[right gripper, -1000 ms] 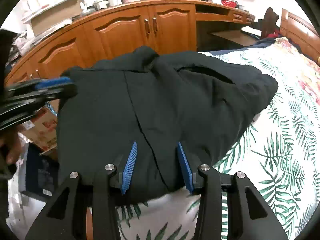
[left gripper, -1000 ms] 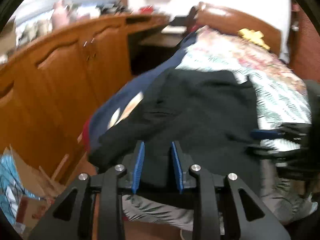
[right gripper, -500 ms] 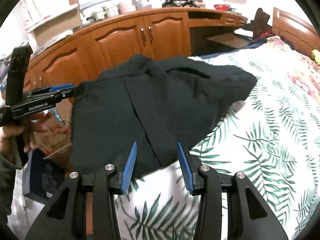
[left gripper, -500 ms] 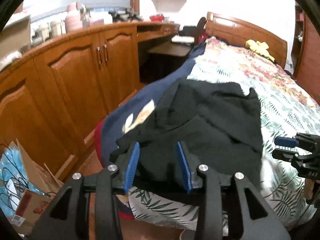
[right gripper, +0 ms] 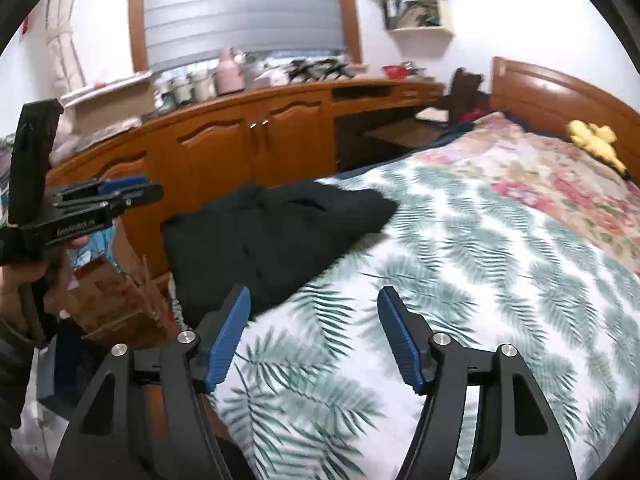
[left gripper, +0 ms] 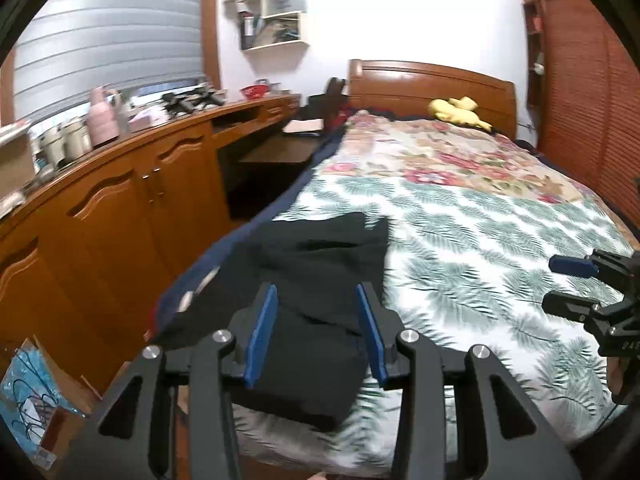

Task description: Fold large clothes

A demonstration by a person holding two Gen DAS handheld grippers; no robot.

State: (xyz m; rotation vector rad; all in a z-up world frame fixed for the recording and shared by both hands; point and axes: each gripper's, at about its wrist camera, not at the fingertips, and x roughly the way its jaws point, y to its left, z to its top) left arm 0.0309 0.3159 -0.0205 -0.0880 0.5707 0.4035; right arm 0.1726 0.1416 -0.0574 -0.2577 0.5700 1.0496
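Above the bed (right gripper: 460,280), both grippers tilt downward, clear of the folded black garment (right gripper: 272,232): left gripper (left gripper: 316,332) parted, right gripper (right gripper: 314,334) just opened wide, both empty.

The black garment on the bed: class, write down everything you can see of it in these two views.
The black garment is dark, soft, matte cloth, folded into a rough, thick bundle with creases and a seam running down it. It lies at the corner of the bed, on the leaf-patterned bedspread, its edge close to the side facing the wooden cupboards. Nothing grips it: the left claw hangs open above it and the right claw is open over the bedspread beside it.
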